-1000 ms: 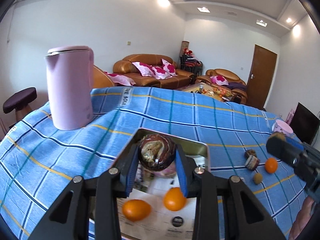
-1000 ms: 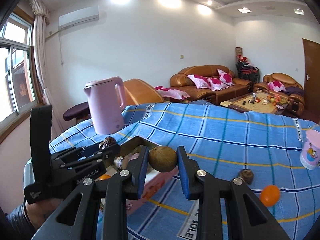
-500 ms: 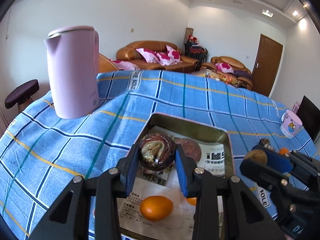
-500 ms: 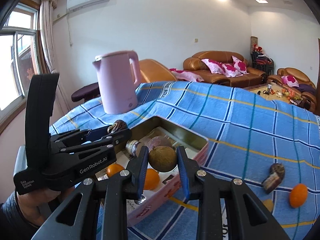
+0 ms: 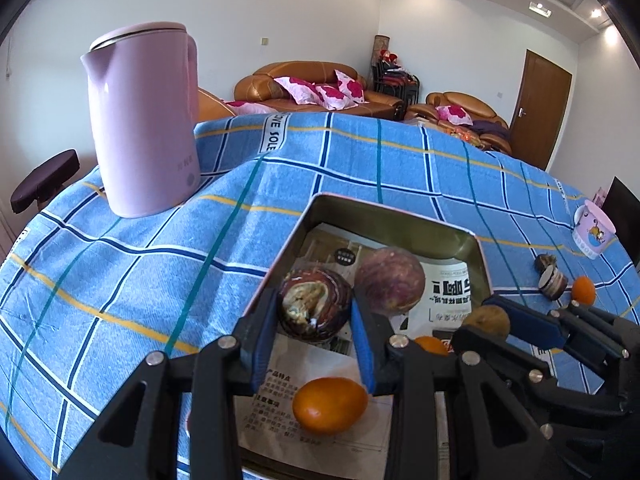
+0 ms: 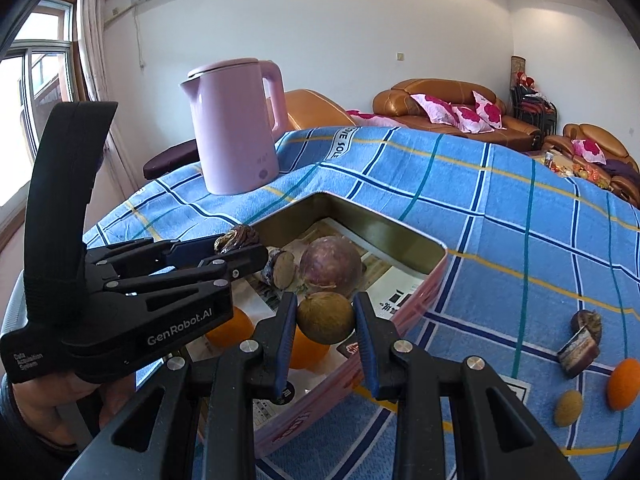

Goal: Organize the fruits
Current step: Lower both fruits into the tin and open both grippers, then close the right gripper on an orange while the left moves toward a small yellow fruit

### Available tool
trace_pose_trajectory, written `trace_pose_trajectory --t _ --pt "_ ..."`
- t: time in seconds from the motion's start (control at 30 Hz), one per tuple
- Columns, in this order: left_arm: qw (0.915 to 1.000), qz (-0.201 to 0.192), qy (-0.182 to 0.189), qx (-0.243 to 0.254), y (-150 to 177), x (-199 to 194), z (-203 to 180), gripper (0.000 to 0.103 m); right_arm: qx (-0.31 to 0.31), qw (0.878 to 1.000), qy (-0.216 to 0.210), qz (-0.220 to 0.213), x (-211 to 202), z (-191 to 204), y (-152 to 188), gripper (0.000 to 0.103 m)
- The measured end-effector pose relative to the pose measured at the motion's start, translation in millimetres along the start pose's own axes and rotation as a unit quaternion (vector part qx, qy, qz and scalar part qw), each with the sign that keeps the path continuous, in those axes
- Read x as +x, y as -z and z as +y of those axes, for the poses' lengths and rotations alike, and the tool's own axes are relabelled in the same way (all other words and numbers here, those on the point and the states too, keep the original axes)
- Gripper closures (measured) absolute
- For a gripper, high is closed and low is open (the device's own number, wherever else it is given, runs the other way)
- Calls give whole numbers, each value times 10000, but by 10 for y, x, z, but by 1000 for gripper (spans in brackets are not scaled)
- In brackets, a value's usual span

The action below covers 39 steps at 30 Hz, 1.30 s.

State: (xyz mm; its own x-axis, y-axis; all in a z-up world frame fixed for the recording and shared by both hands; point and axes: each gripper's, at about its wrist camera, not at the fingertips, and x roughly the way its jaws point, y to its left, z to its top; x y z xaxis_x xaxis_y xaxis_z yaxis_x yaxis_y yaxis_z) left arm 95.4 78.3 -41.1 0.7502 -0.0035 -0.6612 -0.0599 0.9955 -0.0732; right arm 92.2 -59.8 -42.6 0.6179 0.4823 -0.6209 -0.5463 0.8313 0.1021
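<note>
Left tongs (image 5: 314, 322) clamped on a dark reddish-brown passion fruit with a torn, pale patch (image 5: 314, 307), held over the near-left part of the shallow pink metal tin lined with newspaper (image 5: 394, 216). Right tongs (image 6: 325, 334) pinching a small round tan-brown fruit with a dull skin (image 6: 325, 323) above the tin's near edge.

Already sitting in the tin: a whole mottled purple passion fruit (image 6: 330, 267), a cut brown piece (image 6: 280, 270) just beside it, plus a couple of glossy orange kumquat-type fruits (image 5: 330, 405).

Still out on the blue plaid tablecloth (image 6: 500, 216) of the tabletop: a halved dark fruit (image 6: 581, 343), an orange one (image 6: 623, 383) and a little tan one (image 6: 568, 408).

Readable stuff: "GenRobot.AI" and "Data Acquisition System" on the left tongs' body, "SOLE" on the cloth. Newspaper print too small to read. Tall pink electric kettle (image 5: 146, 120) parked behind the tin.
</note>
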Motion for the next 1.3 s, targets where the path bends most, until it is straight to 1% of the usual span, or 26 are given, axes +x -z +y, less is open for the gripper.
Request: trace_pose_trajectory --t 0.23,0.33,0.37,0.43,0.5,0.57,0.63,0.7,0.87,1.03,1.17,1.3 --pt "9999 89 -68 -14 25 38 -2 65 -75 9999 -67 119 62 52 18 72" --pt "9999 49 -142 5 38 9 -14 64 -96 9999 -43 91 45 65 30 71" --pt "9999 12 -148 34 41 -13 -25 64 -66 9999 -49 83 38 56 31 68" --pt "9998 -29 -194 93 41 -42 -48 63 -28 10000 -63 66 19 37 34 64" --pt "9996 -64 -238 97 31 -66 -57 59 -9 9999 -96 51 -9 22 38 62" --pt "9997 -97 -229 52 16 -97 -62 50 -9 10000 -58 5 -58 10 47 59" --pt "9996 -164 -217 18 1 -142 -86 44 -2 10000 -73 -12 -104 -13 55 57" --pt "9996 -217 -165 24 -10 -178 -128 43 -30 10000 0 -62 -180 -48 72 57" --pt "9994 -273 15 194 -19 -223 -397 43 8 9994 289 -195 -398 -247 130 56" --pt "9986 -241 208 427 4 -222 -728 43 259 9975 578 -302 -607 -547 205 56" --pt "9971 -220 359 628 29 -200 -1015 43 426 9954 805 -313 -714 -769 278 55" --pt "9956 -179 434 812 60 -149 -1247 43 632 9922 1038 -292 -804 -1001 360 55"
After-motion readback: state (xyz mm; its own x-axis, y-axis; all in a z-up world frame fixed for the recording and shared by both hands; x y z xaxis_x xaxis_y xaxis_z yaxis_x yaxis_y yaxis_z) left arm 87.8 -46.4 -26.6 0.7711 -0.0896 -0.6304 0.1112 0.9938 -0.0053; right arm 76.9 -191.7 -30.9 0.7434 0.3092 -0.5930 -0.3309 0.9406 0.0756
